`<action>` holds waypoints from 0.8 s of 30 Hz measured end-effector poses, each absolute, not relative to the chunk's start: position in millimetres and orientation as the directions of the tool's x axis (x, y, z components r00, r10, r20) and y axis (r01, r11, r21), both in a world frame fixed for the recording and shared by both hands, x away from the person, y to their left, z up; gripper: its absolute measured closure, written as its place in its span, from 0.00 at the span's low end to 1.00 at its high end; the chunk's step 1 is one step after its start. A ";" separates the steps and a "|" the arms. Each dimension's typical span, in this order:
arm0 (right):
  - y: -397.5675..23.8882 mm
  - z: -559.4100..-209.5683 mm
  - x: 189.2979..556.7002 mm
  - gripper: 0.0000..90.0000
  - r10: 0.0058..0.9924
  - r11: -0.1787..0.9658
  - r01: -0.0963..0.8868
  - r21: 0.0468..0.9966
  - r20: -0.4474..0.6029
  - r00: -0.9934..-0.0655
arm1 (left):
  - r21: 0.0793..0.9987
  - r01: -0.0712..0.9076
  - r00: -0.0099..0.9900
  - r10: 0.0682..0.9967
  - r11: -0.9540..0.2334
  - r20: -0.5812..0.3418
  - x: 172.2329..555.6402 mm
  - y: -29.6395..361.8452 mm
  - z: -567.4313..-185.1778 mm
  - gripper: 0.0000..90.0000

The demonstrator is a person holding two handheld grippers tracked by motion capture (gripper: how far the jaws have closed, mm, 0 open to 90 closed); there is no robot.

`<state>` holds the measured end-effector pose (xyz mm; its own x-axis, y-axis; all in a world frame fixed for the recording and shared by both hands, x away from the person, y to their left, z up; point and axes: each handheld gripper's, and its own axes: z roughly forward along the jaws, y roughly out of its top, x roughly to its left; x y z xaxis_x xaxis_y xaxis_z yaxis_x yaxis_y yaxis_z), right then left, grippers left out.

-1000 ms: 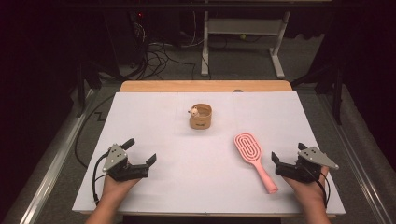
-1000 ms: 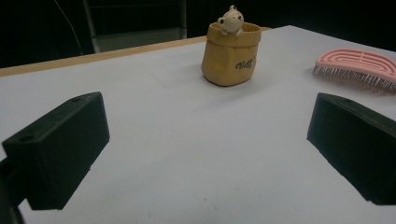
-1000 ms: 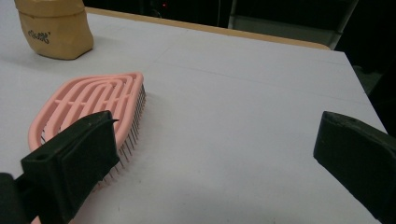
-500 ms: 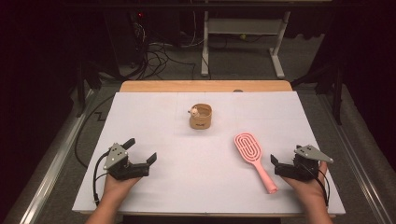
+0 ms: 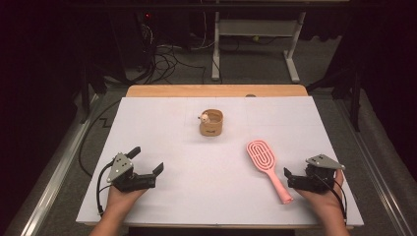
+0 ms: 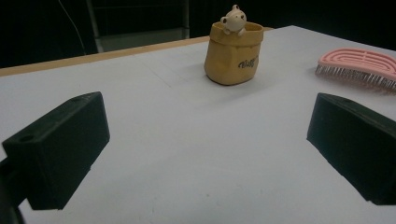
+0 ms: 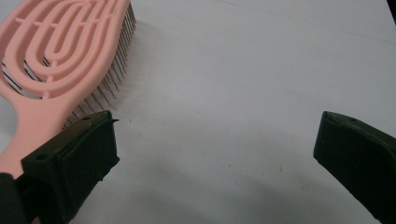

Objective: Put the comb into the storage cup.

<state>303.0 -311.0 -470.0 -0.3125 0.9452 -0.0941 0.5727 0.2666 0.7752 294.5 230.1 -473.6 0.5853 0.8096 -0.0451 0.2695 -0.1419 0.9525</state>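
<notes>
Two grippers rest low on the white table, both with jaws spread wide and nothing between them. My right gripper sits just beside the handle end of the pink hairbrush, on the side away from the tan pouch; in the right gripper view one jaw nearly touches the hairbrush's bristled edge (contact cannot be confirmed). The hairbrush lies flat, bristles down, its head pointing toward the pouch and its handle toward me. My left gripper lies well apart from the hairbrush, on the pouch's other side, aimed toward the pouch. A small figure peeks over the pouch's rim.
</notes>
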 end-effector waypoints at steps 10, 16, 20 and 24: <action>-307.7 -478.2 315.2 0.00 0.945 0.298 0.654 0.695 -0.118 -0.306 | 0.950 0.274 0.602 0.797 -0.150 -0.047 296.9 227.5 -474.5 0.00; -308.4 -475.0 319.0 0.00 0.942 0.308 0.692 0.653 -0.105 -0.319 | 0.949 0.276 0.601 0.798 -0.151 -0.048 297.1 228.5 -474.9 0.00; -304.8 -467.6 321.1 0.00 0.931 0.340 0.713 0.614 -0.112 -0.347 | 0.949 0.273 0.601 0.798 -0.156 -0.041 297.3 227.8 -475.3 0.00; -303.0 -461.2 322.0 0.00 0.924 0.354 0.733 0.581 -0.096 -0.371 | 0.950 0.271 0.602 0.797 -0.156 -0.040 297.1 227.3 -475.5 0.00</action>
